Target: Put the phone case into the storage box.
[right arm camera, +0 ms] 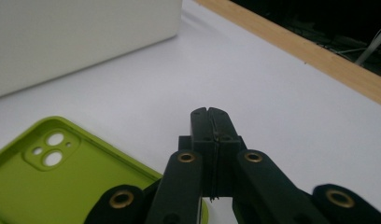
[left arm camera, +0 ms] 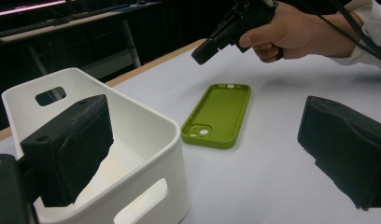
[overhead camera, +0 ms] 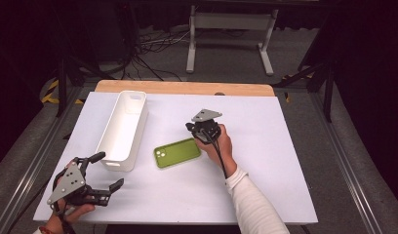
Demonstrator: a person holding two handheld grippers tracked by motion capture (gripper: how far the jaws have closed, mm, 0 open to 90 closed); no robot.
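Approach step: our right claw (overhead camera: 196, 127), jaws pressed together and empty, hovers beside the green phone case (overhead camera: 177, 152); left claw (overhead camera: 105, 171) gapes, empty. Next we must open to grasp.

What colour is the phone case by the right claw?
Lime green phone case, clearest in the left gripper view.

On the table (overhead camera: 265, 161), a phone case (overhead camera: 177, 152) lies flat near the centre, inner side up, with a long bin (overhead camera: 123, 130) just to its left, the 2 apart. The right gripper (overhead camera: 201, 127) hangs over the case's right end, jaws together with nothing between them. The left gripper (overhead camera: 103, 171), jaws spread, sits at the near left corner, before the bin's near end.
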